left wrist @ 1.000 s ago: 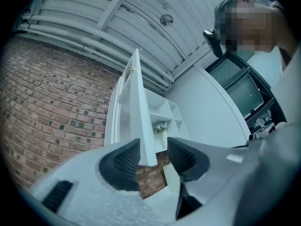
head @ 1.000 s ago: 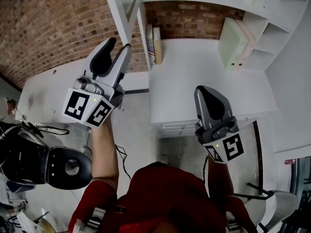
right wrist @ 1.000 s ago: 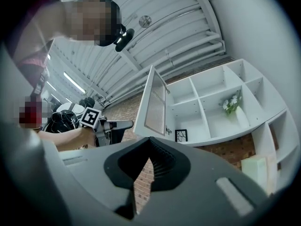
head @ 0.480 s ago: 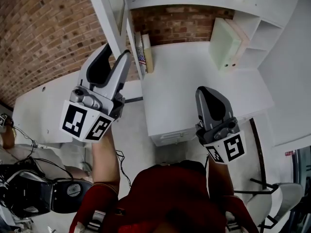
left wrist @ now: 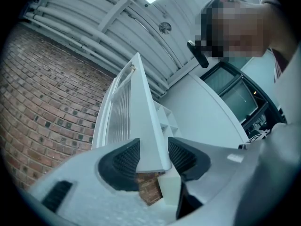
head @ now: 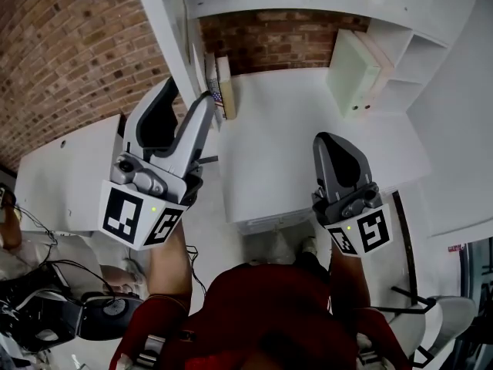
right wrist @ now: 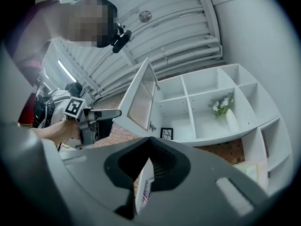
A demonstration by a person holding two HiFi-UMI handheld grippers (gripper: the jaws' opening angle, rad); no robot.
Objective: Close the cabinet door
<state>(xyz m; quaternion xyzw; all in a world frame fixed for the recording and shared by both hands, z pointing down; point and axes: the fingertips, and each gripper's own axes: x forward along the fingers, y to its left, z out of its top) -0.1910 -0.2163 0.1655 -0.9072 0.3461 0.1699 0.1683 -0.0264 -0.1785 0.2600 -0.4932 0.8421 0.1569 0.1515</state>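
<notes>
Black-and-white square markers on the left gripper's cube (head: 142,218) and the right one's are the only labels close by, and no lettering is legible. Just beyond, the left gripper (left wrist: 154,149) has just been opening its jaws. They now stand wider than a second ago around the edge of the open white cabinet door (left wrist: 141,102) without pinching it, while the right gripper (head: 333,141) has its jaws pressed together, empty, by the white desk (head: 293,145). Farthest, a book (head: 211,83) shows a small stars-and-stripes flag on its spine.

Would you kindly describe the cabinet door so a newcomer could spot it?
Find the white shelf unit against the brick wall. The cabinet door stands open at its left end, the only hinged piece, a white frame around a ribbed panel.
</notes>
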